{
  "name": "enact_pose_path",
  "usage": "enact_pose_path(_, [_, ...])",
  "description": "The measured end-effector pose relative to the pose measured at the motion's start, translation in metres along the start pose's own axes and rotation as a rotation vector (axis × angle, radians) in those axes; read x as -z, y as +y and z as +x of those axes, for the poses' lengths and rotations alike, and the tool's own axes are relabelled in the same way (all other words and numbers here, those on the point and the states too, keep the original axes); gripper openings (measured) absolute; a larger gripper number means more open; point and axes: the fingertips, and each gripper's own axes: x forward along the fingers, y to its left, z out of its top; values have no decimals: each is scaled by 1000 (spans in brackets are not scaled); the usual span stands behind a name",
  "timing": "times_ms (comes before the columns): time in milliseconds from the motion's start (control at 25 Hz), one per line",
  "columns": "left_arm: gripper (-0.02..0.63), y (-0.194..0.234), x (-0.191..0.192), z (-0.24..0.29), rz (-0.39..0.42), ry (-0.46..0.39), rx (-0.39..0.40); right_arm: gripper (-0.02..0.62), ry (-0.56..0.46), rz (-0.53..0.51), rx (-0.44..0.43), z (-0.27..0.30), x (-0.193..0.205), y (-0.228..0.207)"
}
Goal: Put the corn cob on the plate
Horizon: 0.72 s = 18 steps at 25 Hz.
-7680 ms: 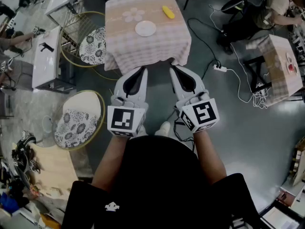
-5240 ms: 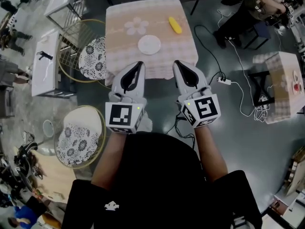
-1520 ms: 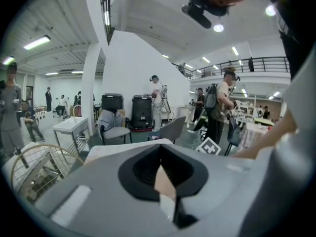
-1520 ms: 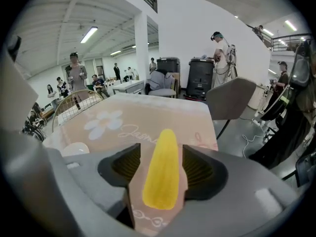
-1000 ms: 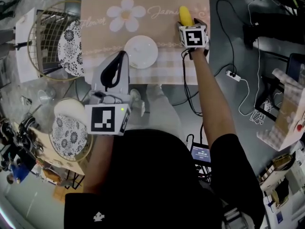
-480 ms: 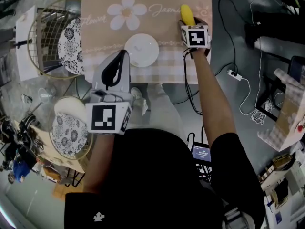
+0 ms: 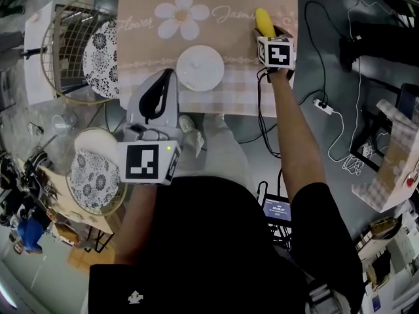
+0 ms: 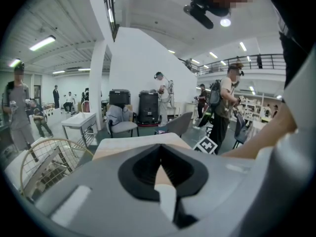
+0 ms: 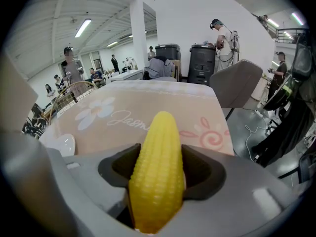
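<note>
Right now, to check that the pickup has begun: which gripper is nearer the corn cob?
Right. The right gripper has the corn cob between its jaws, which are closing on it. The left gripper hangs near the plate, well clear of the cob.

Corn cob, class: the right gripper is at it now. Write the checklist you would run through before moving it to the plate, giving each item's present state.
1. The corn cob sits between the jaws of the right gripper: ok; they are closing, pads against its sides.
2. Grip firm enough to lift: cannot tell.
3. The plate is bare: ok.
4. The tablecloth between cob and plate carries no obstacle: ok.
5. The left gripper is shut and off the plate: ok, though its tip is close beside the rim.
</note>
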Motion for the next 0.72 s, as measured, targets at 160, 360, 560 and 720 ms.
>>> enact_pose_path(160, [9,6,1,-4,-3,1,-6,259,-3,7,-4,-3,-3,2])
enact_pose_path(360, [9,8,1,-7,-5,-8,2,258,-42,13,-3,-13,-12,7])
enact_pose_path(560, [9,10,2,-12,-9,-16,14,258,-68,16,-12,-22,-18,20])
enact_pose_path(720, [8,15,3,-18,-11,-20,17,258,-84,14,-34,-27,-19,35])
